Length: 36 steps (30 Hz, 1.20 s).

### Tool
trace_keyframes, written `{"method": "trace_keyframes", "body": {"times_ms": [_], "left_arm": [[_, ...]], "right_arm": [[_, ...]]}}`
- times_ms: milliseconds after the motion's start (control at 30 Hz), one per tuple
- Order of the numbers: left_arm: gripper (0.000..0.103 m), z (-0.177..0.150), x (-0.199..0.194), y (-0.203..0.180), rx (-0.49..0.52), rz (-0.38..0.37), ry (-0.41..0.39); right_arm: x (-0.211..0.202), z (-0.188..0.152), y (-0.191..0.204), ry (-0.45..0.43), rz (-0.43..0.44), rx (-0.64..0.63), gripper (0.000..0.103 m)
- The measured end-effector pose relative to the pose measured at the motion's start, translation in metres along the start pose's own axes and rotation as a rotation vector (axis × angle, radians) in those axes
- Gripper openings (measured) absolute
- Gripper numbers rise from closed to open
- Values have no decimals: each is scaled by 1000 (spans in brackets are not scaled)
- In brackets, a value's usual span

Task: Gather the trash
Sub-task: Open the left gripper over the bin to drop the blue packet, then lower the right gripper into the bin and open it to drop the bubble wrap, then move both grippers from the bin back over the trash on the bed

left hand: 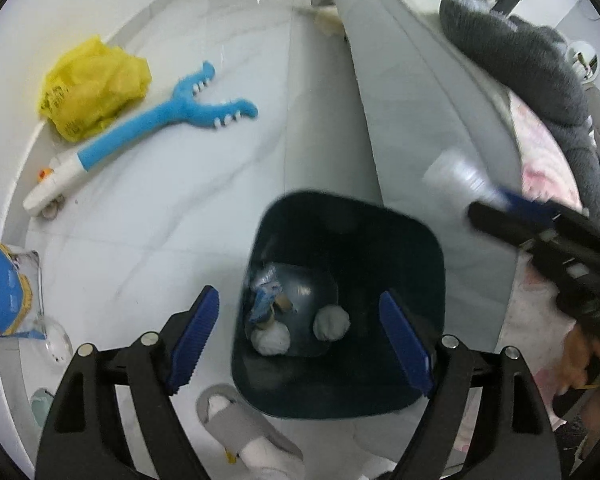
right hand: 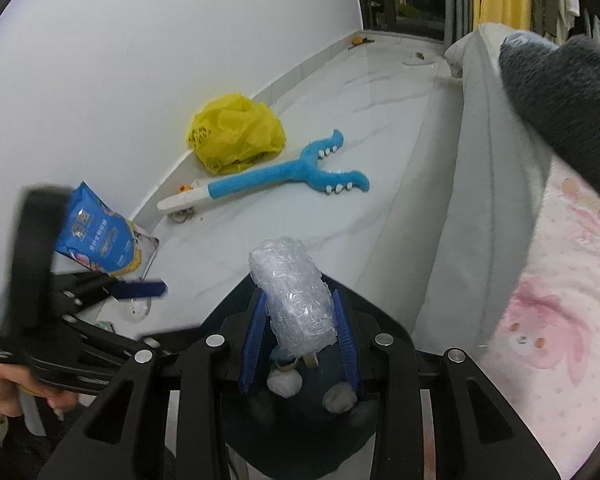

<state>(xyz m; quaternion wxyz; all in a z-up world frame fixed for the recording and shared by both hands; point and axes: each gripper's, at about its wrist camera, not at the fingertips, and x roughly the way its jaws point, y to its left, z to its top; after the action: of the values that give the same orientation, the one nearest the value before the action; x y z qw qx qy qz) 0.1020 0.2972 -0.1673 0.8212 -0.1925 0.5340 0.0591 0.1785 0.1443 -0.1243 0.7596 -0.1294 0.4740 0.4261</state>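
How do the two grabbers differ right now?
The right gripper is shut on a bubble-wrap roll; the left gripper is open and holds nothing. The right one's load pokes out above the bin; the left one simply hangs over it. Both have blue fingers.

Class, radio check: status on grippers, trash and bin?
Left gripper open over bin. Right gripper shut on bubble wrap, above bin. Nothing in the way.

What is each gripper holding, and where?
The right gripper pinches a bubble wrap roll at its lower sides. The left gripper holds nothing.
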Motion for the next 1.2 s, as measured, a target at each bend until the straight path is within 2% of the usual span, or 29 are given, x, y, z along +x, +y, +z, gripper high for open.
{"method": "trace_keyframes", "body": {"times_ms": [433, 533, 767, 833, 933, 1200], "left_arm": [[63, 10, -63, -3, 86, 11, -249], [60, 12, -75, -1, 87, 5, -287], [59, 14, -100, -3, 103, -3, -363], [59, 15, -102, -4, 105, 1, -371], [59, 17, -108, -4, 96, -23, -390], [59, 20, -127, -25, 133, -30, -470]], "right_arm": [[57, -16, 9, 162, -10, 16, 35], [68, -21, 11, 202, 5, 27, 35], [90, -34, 20, 279, -34, 2, 36], [95, -38, 20, 304, -45, 8, 43], [97, -40, 17, 316, -64, 10, 50], [71, -37, 13, 257, -35, 34, 53]]}}
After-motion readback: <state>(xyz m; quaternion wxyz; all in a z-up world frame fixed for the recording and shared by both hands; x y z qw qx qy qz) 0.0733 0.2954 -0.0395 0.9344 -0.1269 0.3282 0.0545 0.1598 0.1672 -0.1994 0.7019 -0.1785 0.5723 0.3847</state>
